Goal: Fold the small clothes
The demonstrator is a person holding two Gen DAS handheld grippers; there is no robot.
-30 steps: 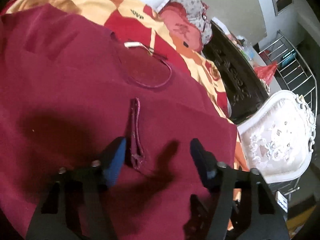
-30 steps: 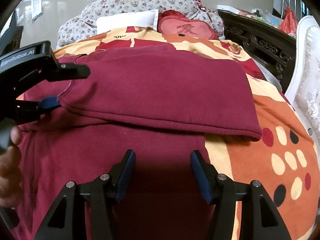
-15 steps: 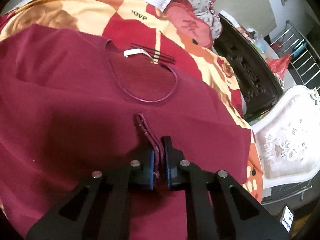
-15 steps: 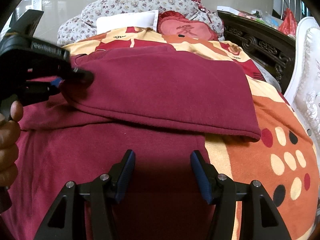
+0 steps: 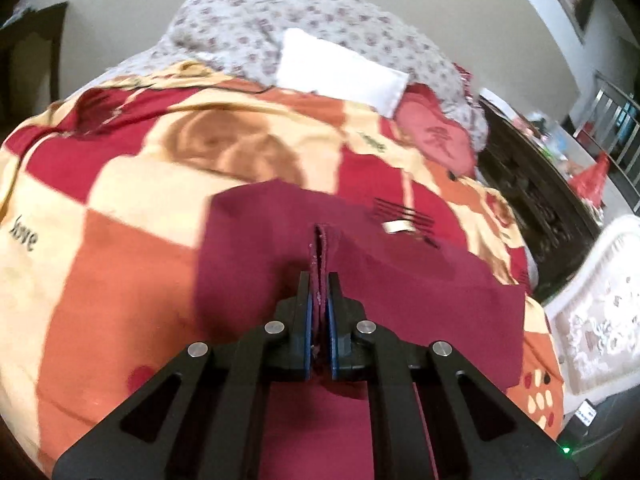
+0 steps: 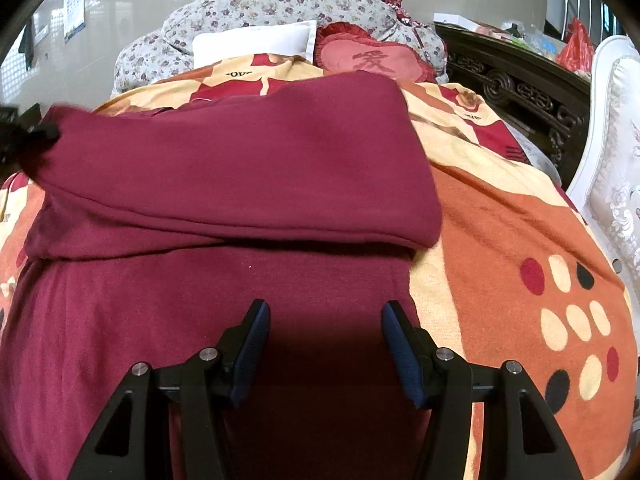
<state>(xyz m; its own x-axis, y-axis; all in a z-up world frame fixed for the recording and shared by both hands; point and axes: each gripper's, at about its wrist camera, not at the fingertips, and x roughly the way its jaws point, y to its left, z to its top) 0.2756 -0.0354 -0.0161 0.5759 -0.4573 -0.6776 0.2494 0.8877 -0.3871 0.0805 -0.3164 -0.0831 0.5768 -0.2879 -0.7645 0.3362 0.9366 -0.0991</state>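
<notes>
A dark red sweatshirt [image 6: 248, 168] lies on a patterned orange and red blanket [image 6: 500, 216]. My left gripper [image 5: 319, 280] is shut on the sweatshirt's sleeve cuff [image 5: 319, 252] and holds it lifted above the bed. In the right wrist view the lifted sleeve is a wide fold draped across the garment, with the left gripper [image 6: 24, 136] at the far left edge. My right gripper [image 6: 324, 320] is open and empty over the sweatshirt's lower body. A white neck label [image 5: 394, 226] shows beyond the cuff.
Floral pillows [image 6: 280, 4], a white pillow [image 6: 252, 44] and a red heart cushion [image 6: 372, 60] lie at the head of the bed. A dark carved cabinet [image 6: 520, 84] and a white upholstered chair [image 6: 616, 152] stand on the right.
My left gripper shut on the sleeve cuff, then lifted it and carried it across the garment. The fold has risen and widened. My right gripper has not moved.
</notes>
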